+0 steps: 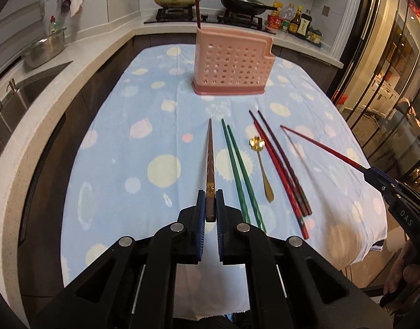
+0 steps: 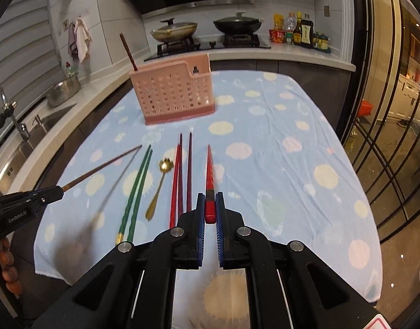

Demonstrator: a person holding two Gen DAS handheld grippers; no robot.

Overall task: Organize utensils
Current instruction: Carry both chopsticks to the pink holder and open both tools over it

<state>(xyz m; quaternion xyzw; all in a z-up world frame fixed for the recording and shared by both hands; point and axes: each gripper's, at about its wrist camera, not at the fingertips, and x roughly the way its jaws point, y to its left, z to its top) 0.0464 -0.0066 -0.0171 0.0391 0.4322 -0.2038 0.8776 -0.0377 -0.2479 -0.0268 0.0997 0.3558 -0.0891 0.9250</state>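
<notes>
- Closest to the left wrist camera, the left gripper (image 1: 210, 205) is clamped on the thick end of a brown chopstick (image 1: 210, 164), whose tip points ahead toward the pink utensil holder (image 1: 231, 65).
- The right wrist view shows that chopstick lifted clear of the polka-dot tablecloth (image 1: 122, 142), with its shadow lying on the cloth below.
- The right gripper (image 2: 210, 205) is likewise closed on the butt of a red chopstick (image 2: 209, 175), which is also held in the air, aimed forward.
- On the cloth between the two grippers lie a pair of green chopsticks (image 1: 237, 167), a gold spoon (image 1: 262, 164), and a loose bunch of one red and two dark purple chopsticks (image 1: 281, 164).
- The pink utensil holder stands upright at the far middle of the table, well apart from the loose utensils; one brown chopstick (image 1: 196, 5) already stands in its left end.
- Judged from this, the step in hand is carrying two picked-up chopsticks to the holder, with most of the sorting not yet done.
- The next move likely calls for tipping each stick toward vertical and lowering its tip through the narrow top opening; the brown one probably belongs beside its match at the left end.
- Which compartment suits the red one cannot be told.
</notes>
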